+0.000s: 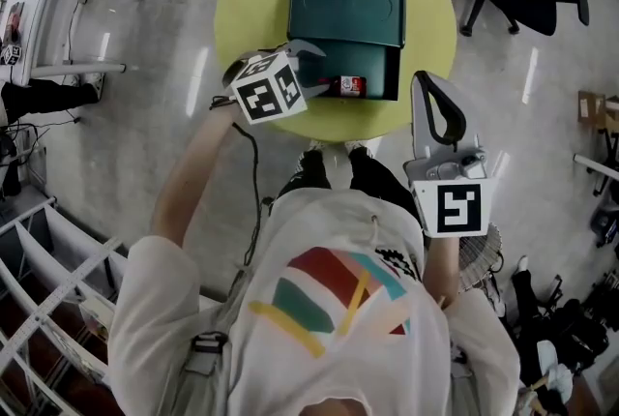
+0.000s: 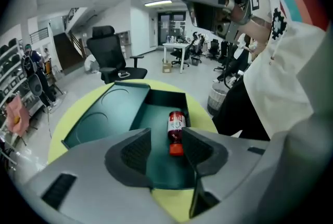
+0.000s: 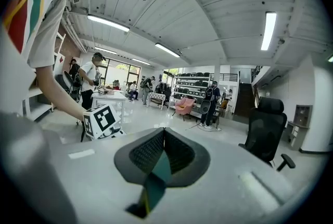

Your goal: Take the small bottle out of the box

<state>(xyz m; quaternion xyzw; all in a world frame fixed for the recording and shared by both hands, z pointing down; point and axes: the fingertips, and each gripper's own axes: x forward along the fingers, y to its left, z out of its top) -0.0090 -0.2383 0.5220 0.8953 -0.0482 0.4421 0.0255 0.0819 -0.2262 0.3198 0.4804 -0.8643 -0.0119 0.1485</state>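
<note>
Left gripper (image 2: 166,137) is held wide open and empty, lined up on the small bottle (image 2: 176,132) lying in the box (image 2: 156,99) for a grab; right gripper (image 3: 164,137) is held shut, empty, clear of it.

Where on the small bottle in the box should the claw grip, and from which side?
Probably the neck by the red cap, from above: the small bottle lies flat beside a wall of the box, and its narrow end leaves most room there.

The box (image 1: 345,13) is dark green, the table (image 1: 251,8) yellow-green, the small bottle (image 2: 176,125) red (cap (image 2: 176,149) orange-red).
</note>
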